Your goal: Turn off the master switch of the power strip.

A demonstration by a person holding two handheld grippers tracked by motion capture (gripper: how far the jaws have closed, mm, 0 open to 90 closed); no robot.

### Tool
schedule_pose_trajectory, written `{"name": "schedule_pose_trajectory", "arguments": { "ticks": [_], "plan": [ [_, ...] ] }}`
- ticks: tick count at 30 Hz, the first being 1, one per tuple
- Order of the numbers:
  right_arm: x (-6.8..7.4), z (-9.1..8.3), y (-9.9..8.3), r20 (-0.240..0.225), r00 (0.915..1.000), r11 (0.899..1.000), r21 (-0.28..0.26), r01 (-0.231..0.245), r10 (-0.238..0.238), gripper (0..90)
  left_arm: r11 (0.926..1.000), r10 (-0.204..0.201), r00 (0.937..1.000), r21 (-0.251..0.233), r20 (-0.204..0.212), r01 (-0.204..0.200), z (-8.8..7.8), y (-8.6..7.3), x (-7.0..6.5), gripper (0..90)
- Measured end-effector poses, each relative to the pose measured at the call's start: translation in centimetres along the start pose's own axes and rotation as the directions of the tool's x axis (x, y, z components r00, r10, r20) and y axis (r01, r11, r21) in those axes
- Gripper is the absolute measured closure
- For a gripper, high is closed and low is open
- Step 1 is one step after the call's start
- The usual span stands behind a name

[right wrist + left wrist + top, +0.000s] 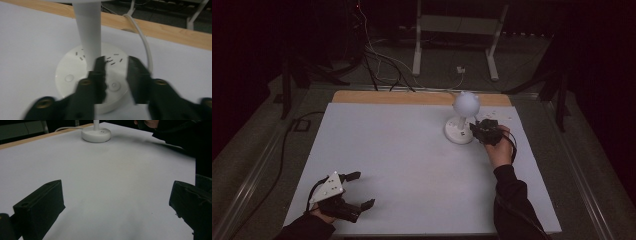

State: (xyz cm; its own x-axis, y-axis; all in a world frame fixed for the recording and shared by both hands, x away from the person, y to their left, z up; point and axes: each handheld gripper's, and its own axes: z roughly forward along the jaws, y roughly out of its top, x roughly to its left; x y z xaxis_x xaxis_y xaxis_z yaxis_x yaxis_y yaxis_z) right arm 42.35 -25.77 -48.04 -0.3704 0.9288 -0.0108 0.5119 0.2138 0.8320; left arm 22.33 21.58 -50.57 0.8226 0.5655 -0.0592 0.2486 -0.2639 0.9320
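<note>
While the right gripper (116, 72) hovers over the round base (72, 75) of the white desk lamp (461, 120), its jaws stand narrowly parted with nothing between them, tips low over the base's top face. Directly beneath and slightly ahead of those tips lie two small round buttons (114, 86) and a row of fine markings; the white stem (88, 32) rises just off the left jaw. Judgement: the narrow setting suits pressing a button with one jaw tip rather than clamping the stem, and the approach from the near side keeps the tool clear of the globe head (466, 102) overhead. A white cord (143, 42) leaves the base beyond the right jaw and runs toward the wooden table edge (175, 32); it sits close enough to snag should the tool drift that way.

In contrast, the left gripper (354, 192) rests low on the white table cover (107, 182), jaws spread wide and empty, with the lamp well ahead of it. Judgement: it is parked out of the way, taking no part in the present step.
</note>
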Motion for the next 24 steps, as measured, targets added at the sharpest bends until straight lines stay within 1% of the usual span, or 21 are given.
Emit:
{"name": "schedule_pose_trajectory", "arguments": {
  "ticks": [1,3,4,5,6,7,8,9,10,12,13,14,15,16,18,19,21,24],
  "plan": [
    [0.0,-0.2,-0.1,-0.005,0.9999,1.0,-0.003,-0.01,0.01,56.5,1.0,0.0,1.0,0.0,0.0,0.0,0.0,0.0,0.0,0.3],
    [0.1,-0.5,-0.3,-0.024,0.9994,1.0,0.002,-0.027,0.027,49.9,1.0,0.001,1.0,0.0,-0.002,-0.001,0.0,0.0,0.0,0.2],
    [0.2,-0.7,-0.3,-0.031,0.9991,1.0,-0.006,-0.03,0.03,44.5,1.0,0.001,1.0,0.001,-0.002,-0.001,0.0,0.0,0.0,0.3],
    [0.2,-0.9,-0.4,-0.046,0.9982,0.999,-0.011,-0.037,0.037,38.9,1.0,0.001,1.0,-0.001,-0.001,-0.001,0.0,0.0,0.0,0.3],
    [0.2,-1.1,-0.4,-0.071,0.9963,0.999,-0.013,-0.048,0.047,34.3,1.0,0.001,1.0,-0.001,-0.001,-0.001,0.0,0.0,0.0,0.3],
    [0.3,-1.4,-0.4,-0.084,0.9953,0.998,-0.024,-0.051,0.049,30.5,1.0,0.001,1.0,0.0,-0.001,-0.001,0.0,0.0,0.0,0.3],
    [0.4,-1.7,-0.5,-0.104,0.9937,0.998,-0.031,-0.047,0.044,24.9,1.0,0.002,1.0,0.0,-0.001,-0.002,0.0,0.0,0.0,0.3],
    [0.4,-1.9,-0.6,-0.139,0.9899,0.999,-0.036,-0.036,0.031,16.7,1.0,0.002,1.0,0.0,-0.001,-0.002,0.0,0.0,0.0,0.2],
    [0.5,-2.1,-0.6,-0.147,0.9887,0.998,-0.043,-0.035,0.028,13.5,1.0,0.003,1.0,-0.001,0.0,-0.003,0.0,0.0,0.0,0.3],
    [0.5,-2.4,-0.6,-0.184,0.9821,0.998,-0.036,-0.048,0.041,11.4,1.0,0.0,1.0,-0.002,0.0,0.0,0.0,0.0,0.0,0.2],
    [0.5,-2.6,-0.6,-0.186,0.9818,0.998,-0.035,-0.044,0.037,9.6,1.0,0.001,1.0,-0.001,-0.001,-0.001,0.0,0.0,0.0,0.2],
    [0.5,-2.7,-0.6,-0.204,0.9781,0.999,-0.025,-0.049,0.043,7.8,1.0,0.002,1.0,-0.001,-0.002,-0.002,0.0,0.0,0.0,0.3],
    [0.5,-2.7,-0.6,-0.204,0.9781,0.999,-0.025,-0.049,0.043,7.8,1.0,0.002,1.0,-0.001,-0.002,-0.002,0.0,0.0,0.0,0.2],
    [0.6,-3.0,-0.6,-0.224,0.9737,0.999,-0.02,-0.05,0.045,6.8,1.0,0.004,1.0,0.0,-0.001,-0.004,0.0,0.0,0.0,0.2],
    [0.7,-3.2,-0.6,-0.231,0.9722,0.999,-0.019,-0.046,0.041,6.4,1.0,0.002,1.0,-0.003,0.001,-0.002,0.0,0.0,0.0,0.2],
    [1.0,-3.5,-0.7,-0.243,0.9694,0.999,-0.02,-0.04,0.034,4.9,1.0,0.001,1.0,-0.002,0.0,-0.001,-0.1,0.0,0.0,0.3],
    [1.3,-4.0,-0.6,-0.254,0.9668,0.999,-0.027,-0.031,0.023,4.5,1.0,0.001,1.0,-0.003,0.001,-0.001,-0.1,0.0,0.0,0.3],
    [1.6,-4.9,-0.7,-0.293,0.9559,0.999,-0.038,-0.038,0.025,3.3,1.0,0.001,1.0,-0.004,0.002,-0.001,-0.1,0.0,0.0,0.3]
  ]
}}
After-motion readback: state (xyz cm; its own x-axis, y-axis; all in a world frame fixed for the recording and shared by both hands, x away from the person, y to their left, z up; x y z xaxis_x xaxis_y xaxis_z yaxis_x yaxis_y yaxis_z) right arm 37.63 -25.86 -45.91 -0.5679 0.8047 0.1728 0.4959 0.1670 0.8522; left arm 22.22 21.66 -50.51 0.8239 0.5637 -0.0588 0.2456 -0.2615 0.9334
